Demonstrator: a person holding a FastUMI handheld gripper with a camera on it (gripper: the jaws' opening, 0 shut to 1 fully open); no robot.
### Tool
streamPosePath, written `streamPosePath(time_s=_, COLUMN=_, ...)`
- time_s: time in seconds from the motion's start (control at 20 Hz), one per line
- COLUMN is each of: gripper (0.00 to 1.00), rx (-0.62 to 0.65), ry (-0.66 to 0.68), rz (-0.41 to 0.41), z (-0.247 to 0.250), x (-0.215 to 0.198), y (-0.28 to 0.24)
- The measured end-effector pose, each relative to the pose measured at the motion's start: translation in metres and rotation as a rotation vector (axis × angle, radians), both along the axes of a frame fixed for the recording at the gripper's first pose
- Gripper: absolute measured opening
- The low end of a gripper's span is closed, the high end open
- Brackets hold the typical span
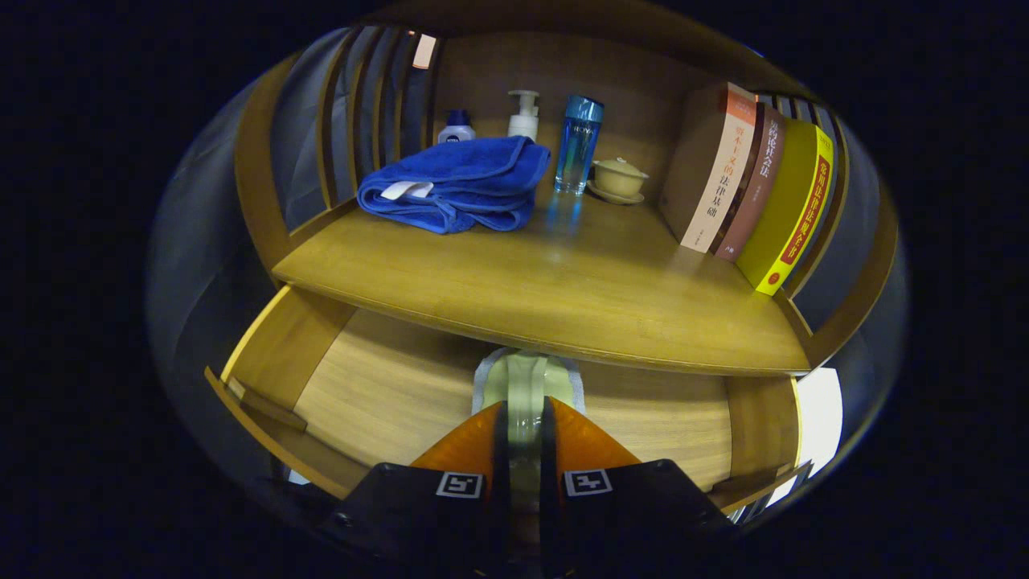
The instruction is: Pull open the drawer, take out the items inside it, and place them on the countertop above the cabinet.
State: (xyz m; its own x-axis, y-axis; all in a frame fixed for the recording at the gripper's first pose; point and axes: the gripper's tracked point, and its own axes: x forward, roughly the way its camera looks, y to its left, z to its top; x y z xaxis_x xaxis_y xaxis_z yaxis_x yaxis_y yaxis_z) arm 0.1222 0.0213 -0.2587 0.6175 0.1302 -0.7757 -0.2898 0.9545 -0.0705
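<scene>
The wooden drawer (386, 394) stands pulled open below the countertop (563, 281). Inside it, partly under the countertop's front edge, lies a pale green packet (526, 378) with a whitish border. My gripper (526, 408) reaches into the drawer. Its two orange fingers (466, 450) are pinched close together, and the packet's near end sits in the narrow gap between them. The packet's far end is hidden under the countertop. The rest of the drawer floor shows bare wood.
On the countertop a folded blue towel (458, 185) lies at the left. Behind it stand a small blue-capped bottle (457, 129), a white pump bottle (524, 117), a tall blue bottle (577, 145) and a lidded cup (617, 177). Books (723, 169) lean at the right. Slatted wooden sides flank the countertop.
</scene>
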Motion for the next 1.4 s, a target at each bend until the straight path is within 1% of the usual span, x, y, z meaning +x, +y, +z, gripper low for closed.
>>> streamPosePath(time_s=0.3, gripper=0.23, rx=0.043, ry=-0.058, rz=0.012, z=0.033, x=-0.013, y=0.003)
streamPosePath(time_s=0.35, gripper=0.23, rx=0.045, ry=-0.069, rz=0.008, z=0.034, x=-0.012, y=0.0)
streamPosePath(time_s=0.5, gripper=0.23, rx=0.11, ry=-0.088, rz=-0.046, z=0.037, x=-0.01, y=-0.002)
streamPosePath(time_s=0.65, gripper=0.23, rx=0.135, ry=-0.156, rz=0.031, z=0.034, x=-0.017, y=0.014)
streamPosePath(time_s=0.75, gripper=0.23, rx=0.133, ry=-0.231, rz=0.047, z=0.039, x=-0.019, y=0.019)
streamPosePath(time_s=0.85, gripper=0.23, rx=0.155, ry=-0.288, rz=0.023, z=0.047, x=-0.02, y=0.02)
streamPosePath(time_s=1.05, gripper=0.23, rx=0.212, ry=-0.328, rz=-0.036, z=0.053, x=-0.021, y=0.013)
streamPosePath(time_s=1.15, gripper=0.23, rx=0.235, ry=-0.354, rz=-0.054, z=0.055, x=-0.021, y=0.011)
streamPosePath(time_s=1.2, gripper=0.23, rx=0.261, ry=-0.383, rz=-0.061, z=0.062, x=-0.022, y=0.011)
streamPosePath(time_s=1.25, gripper=0.23, rx=0.304, ry=-0.454, rz=-0.054, z=0.08, x=-0.019, y=0.016)
streamPosePath(time_s=1.3, gripper=0.23, rx=0.318, ry=-0.541, rz=-0.056, z=0.1, x=-0.012, y=0.015)
streamPosePath(time_s=1.35, gripper=0.23, rx=0.3, ry=-0.614, rz=-0.059, z=0.12, x=-0.003, y=0.01)
streamPosePath(time_s=1.4, gripper=0.23, rx=0.265, ry=-0.637, rz=-0.052, z=0.134, x=0.0, y=0.004)
